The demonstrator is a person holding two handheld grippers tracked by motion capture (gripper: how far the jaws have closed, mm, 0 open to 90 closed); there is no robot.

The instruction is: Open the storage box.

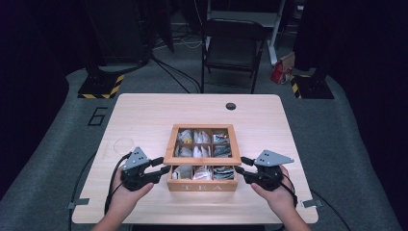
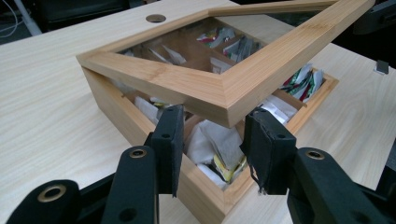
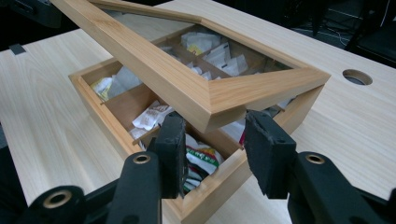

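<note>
A wooden tea box (image 1: pixel 202 185) marked TEA stands at the table's near middle, its compartments full of tea bags (image 2: pixel 219 144). Its glass-paned lid (image 1: pixel 168 144) is tilted up at the front, hinged along the back. My left gripper (image 1: pixel 163 166) is at the lid's front left corner. In the left gripper view that corner (image 2: pixel 224 93) is wedged between the left gripper (image 2: pixel 217 116) pads. My right gripper (image 1: pixel 240 165) is at the front right corner. In the right gripper view the lid corner (image 3: pixel 219 100) is held between the right gripper (image 3: pixel 212 123) pads, above tea bags (image 3: pixel 201 156).
The light wooden table (image 1: pixel 144 115) has a round cable hole (image 1: pixel 231 106) at its far side. A dark folding chair (image 1: pixel 234 48) stands beyond the table, with a red bag (image 1: pixel 280 72) on the floor to its right. Bare tabletop lies on both sides of the box.
</note>
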